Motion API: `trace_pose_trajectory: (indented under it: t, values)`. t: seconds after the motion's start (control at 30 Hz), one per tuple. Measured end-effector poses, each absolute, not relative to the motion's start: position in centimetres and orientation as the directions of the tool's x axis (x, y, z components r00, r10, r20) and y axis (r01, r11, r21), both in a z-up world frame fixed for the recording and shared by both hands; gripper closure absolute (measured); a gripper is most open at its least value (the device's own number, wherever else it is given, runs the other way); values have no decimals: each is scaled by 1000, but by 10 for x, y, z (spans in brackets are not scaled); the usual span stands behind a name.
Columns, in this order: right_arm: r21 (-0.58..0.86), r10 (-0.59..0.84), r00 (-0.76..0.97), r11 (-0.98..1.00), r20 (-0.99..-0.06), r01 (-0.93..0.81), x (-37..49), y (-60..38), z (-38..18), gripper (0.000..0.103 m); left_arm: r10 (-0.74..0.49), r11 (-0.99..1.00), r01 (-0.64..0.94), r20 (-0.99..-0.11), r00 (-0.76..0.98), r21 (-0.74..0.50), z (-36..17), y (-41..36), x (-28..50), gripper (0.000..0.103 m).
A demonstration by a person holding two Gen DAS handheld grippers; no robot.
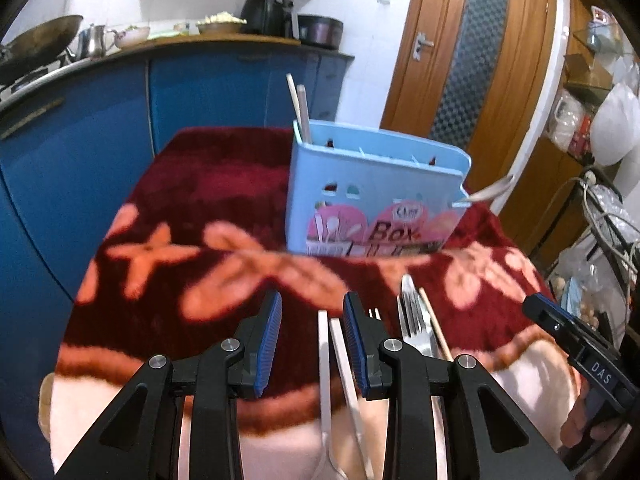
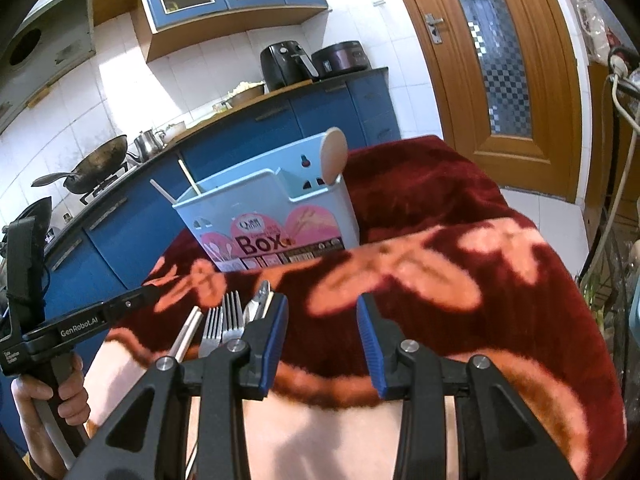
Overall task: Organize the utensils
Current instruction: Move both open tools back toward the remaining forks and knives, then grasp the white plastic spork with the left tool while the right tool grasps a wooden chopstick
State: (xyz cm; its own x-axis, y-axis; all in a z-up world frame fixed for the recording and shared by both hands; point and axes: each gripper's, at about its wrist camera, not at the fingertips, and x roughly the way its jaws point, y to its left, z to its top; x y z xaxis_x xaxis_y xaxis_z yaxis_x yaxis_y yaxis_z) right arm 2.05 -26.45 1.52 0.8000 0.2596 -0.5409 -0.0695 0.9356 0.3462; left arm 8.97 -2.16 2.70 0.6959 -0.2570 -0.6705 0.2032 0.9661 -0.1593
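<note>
Lying beside forks [image 1: 414,320]: chopstick [image 1: 436,330]

The right gripper [image 2: 322,340] hung over the red flowered blanket [image 2: 460,280] with its blue pads wide apart and nothing between them. Just left of its left finger lay a bunch of forks [image 2: 224,320], tines pointing toward the light blue utensil box [image 2: 272,216]. That box stood upright further back, with chopsticks [image 2: 188,184] in its left compartment and a wooden spoon [image 2: 334,156] sticking up at its right end. The left gripper [image 2: 80,320] showed at the left edge, its fingertips out of sight.
</note>
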Motion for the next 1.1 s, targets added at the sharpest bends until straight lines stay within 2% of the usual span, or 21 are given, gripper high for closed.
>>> trace_pose_trajectory:
  t: [0.6,0.97,1.1]
  values:
    - [367,276,775,928,-569,-61,20,-270,3,64,-270,957,232,-818,509,-171,-7,-23,94,71]
    - [365,286,764,928,-579,-71,20,-266,2,64,-255,930,345,-900,354,-128,-11,-34,106,71]
    - [356,290,757,931,-585,-81,20,-262,4,64,-230,918,382,-925,304,-102,-11,-39,112,75]
